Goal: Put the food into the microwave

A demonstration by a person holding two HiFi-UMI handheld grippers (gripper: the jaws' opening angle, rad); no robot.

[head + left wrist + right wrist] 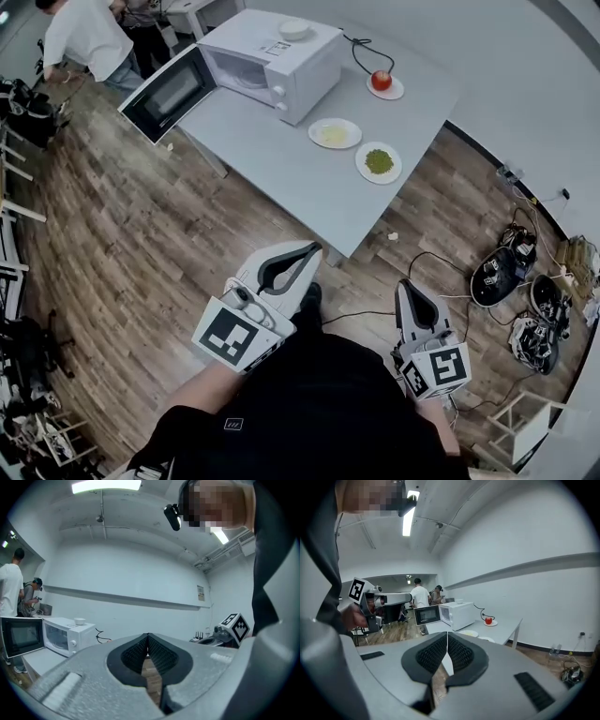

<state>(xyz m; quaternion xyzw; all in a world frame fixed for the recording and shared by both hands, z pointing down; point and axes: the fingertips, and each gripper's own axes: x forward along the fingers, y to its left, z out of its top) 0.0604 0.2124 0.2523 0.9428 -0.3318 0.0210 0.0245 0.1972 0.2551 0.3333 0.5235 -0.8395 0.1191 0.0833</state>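
Left gripper [309, 251] and right gripper [404, 286], both closed and empty, hover well apart from the microwave [281, 61]; beside it lies a green food plate [379, 180], perhaps peas.

My left hand-held gripper [148, 640], jaws pressed together with nothing between, white microwave [65, 634] on the bench [35, 662], microwave door [21, 635] swung open, small bowl [79, 620] atop the microwave, marker cube [236, 626] well right of the microwave, person in white [9, 595] beyond the microwave
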